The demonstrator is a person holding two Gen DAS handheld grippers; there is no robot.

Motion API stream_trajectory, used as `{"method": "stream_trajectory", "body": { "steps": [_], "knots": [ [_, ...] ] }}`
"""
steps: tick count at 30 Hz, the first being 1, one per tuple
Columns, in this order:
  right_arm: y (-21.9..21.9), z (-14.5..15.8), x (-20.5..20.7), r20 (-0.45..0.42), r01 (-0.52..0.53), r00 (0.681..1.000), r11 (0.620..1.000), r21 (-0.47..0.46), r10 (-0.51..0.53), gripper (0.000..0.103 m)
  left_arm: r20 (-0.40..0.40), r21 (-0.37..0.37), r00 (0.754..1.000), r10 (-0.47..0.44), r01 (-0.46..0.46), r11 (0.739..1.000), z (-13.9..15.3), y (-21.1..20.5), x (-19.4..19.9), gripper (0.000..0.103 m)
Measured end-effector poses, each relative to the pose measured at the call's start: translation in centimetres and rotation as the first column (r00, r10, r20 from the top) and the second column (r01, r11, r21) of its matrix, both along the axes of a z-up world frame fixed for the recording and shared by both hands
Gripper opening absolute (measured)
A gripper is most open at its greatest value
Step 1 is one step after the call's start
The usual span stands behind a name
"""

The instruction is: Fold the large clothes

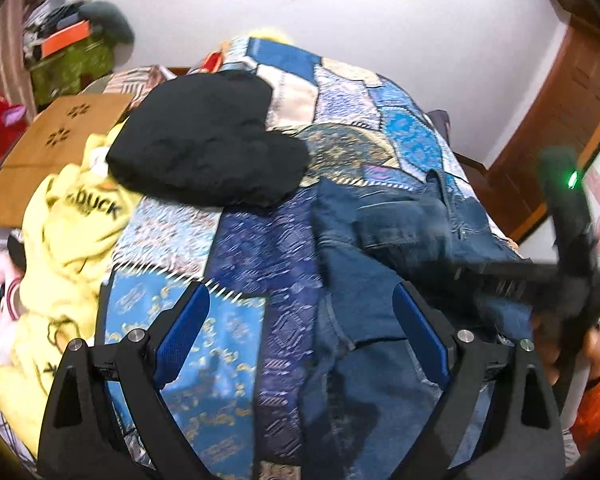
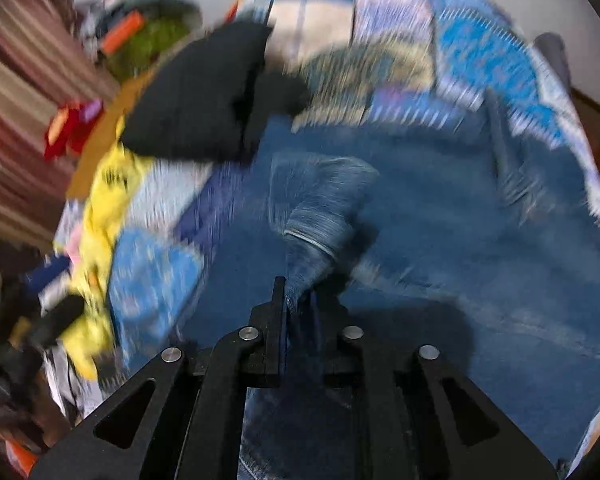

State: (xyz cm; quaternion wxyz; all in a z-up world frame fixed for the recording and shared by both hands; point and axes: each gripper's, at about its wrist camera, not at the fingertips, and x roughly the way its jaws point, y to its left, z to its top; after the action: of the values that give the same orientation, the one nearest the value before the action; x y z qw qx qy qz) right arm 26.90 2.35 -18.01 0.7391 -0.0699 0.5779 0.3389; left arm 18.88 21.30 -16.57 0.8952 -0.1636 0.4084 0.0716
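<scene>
**Blue denim jeans spread on the bed, one fold pinched**

Blue denim jeans [image 1: 384, 240] lying across the blue patchwork quilted bedspread [image 1: 236, 248], toward its right side. Left gripper [image 1: 302, 336] hovering low over bedspread and denim edge, blue-padded fingers [image 1: 182, 328] spread wide, holding nothing. Right gripper [image 2: 298, 312] clenched on a raised fold of the jeans [image 2: 320, 216], the cloth lifted into a ridge between the closed fingers; view heavily motion-blurred. Folded black garment [image 1: 204, 148] resting further up the bedspread. Crumpled yellow garment with black lettering [image 1: 76, 232] at the left edge. Beyond: brown perforated board [image 1: 56, 148], white wall [image 1: 400, 20], wooden door frame [image 1: 560, 116].
</scene>
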Motion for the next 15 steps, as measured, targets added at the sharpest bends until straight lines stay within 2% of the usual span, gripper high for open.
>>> {"method": "stream_trajectory", "body": {
  "steps": [3,5,6,10,15],
  "knots": [
    [1.0,-0.5,-1.5,-0.006,-0.074,0.997,0.995,-0.060,0.073,0.024,-0.015,-0.008,1.000,0.015,-0.015,1.000,-0.7,0.4,-0.3,0.093],
    [1.3,0.2,-2.4,0.011,-0.134,0.991,0.988,-0.074,0.135,0.040,-0.029,-0.015,0.999,0.018,-0.018,1.000,-1.2,0.4,-0.2,0.093],
    [1.2,0.5,-2.7,0.008,-0.155,0.988,0.985,-0.077,0.156,0.044,-0.035,-0.019,0.999,0.017,-0.018,1.000,-1.3,0.3,-0.2,0.093],
    [0.3,1.9,-3.4,0.041,-0.189,0.980,0.979,-0.076,0.192,0.044,-0.044,-0.020,0.999,0.002,-0.003,1.000,-1.6,-0.4,0.0,0.093],
    [-3.7,4.6,-2.3,0.090,-0.103,0.991,0.995,-0.003,0.103,0.044,-0.065,0.000,0.997,-0.032,0.032,0.999,-1.7,-2.0,1.2,0.093]
  ]
}}
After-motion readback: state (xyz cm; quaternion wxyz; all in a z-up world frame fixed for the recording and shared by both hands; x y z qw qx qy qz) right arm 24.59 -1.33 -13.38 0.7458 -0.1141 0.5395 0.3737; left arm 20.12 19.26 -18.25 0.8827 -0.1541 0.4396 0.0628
